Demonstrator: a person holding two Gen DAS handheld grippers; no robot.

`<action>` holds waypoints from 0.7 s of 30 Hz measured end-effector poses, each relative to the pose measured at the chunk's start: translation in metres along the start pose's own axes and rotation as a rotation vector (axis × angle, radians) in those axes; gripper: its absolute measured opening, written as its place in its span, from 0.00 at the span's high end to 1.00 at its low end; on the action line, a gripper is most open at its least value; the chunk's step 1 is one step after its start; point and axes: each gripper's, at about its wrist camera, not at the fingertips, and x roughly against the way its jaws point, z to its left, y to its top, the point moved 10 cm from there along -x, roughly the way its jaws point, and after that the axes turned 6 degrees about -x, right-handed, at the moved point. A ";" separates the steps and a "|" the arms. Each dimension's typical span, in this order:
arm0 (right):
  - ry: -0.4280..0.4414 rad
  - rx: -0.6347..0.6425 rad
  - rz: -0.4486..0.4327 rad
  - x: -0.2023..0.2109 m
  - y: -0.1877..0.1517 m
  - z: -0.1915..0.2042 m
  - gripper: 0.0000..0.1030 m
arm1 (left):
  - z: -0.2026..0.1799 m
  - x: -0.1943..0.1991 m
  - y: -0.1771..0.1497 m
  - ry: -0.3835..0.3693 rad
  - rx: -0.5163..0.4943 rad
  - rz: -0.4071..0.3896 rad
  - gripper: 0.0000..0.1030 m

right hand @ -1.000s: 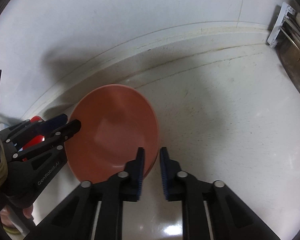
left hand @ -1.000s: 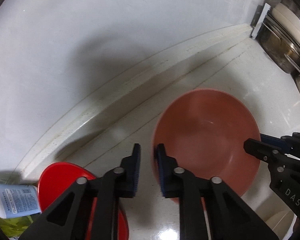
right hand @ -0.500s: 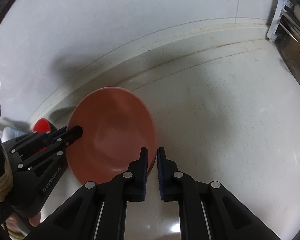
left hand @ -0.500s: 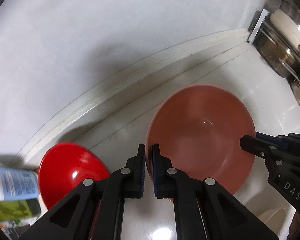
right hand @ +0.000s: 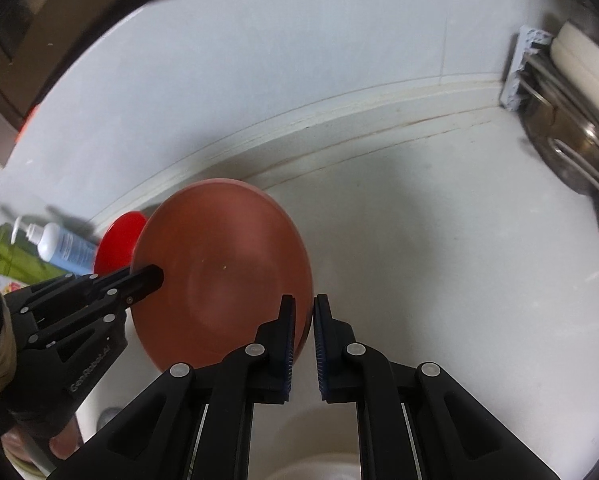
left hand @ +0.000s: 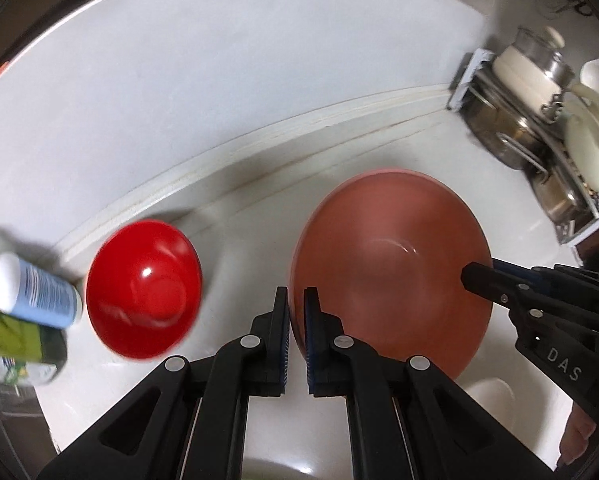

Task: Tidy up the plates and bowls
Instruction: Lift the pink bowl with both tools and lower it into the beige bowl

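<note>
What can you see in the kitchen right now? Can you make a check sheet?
Surface: white counter, stained seam along the wall.
Job's things: big terracotta bowl gripped at opposite rims; small red bowl to its left, apart; pale dish partly seen below.
Clutter: white-and-blue bottle, green package.
Grippers: left gripper and right gripper, jaws each shut on the bowl's rim.
Cables: nothing seen.
Surroundings: white wall; rack with steel pots and pale dishes.
</note>
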 end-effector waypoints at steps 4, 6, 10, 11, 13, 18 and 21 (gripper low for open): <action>-0.004 0.016 -0.022 0.020 -0.015 -0.004 0.90 | -0.017 0.016 -0.012 -0.008 0.000 -0.019 0.92; -0.007 0.021 -0.033 0.031 -0.022 -0.006 0.90 | -0.026 0.024 -0.019 -0.017 0.003 -0.025 0.92; -0.014 0.034 -0.050 0.049 -0.037 -0.017 0.90 | -0.047 0.034 -0.031 -0.032 0.005 -0.030 0.92; -0.014 0.034 -0.056 0.054 -0.042 -0.020 0.90 | -0.052 0.036 -0.035 -0.037 0.004 -0.030 0.92; -0.020 0.042 -0.060 0.059 -0.049 -0.027 0.89 | -0.063 0.040 -0.042 -0.043 -0.003 -0.032 0.92; -0.026 0.048 -0.051 0.071 -0.073 -0.043 0.90 | -0.083 0.044 -0.059 -0.058 0.003 -0.022 0.92; -0.032 0.052 -0.051 0.076 -0.083 -0.052 0.89 | -0.093 0.048 -0.069 -0.057 0.012 -0.024 0.92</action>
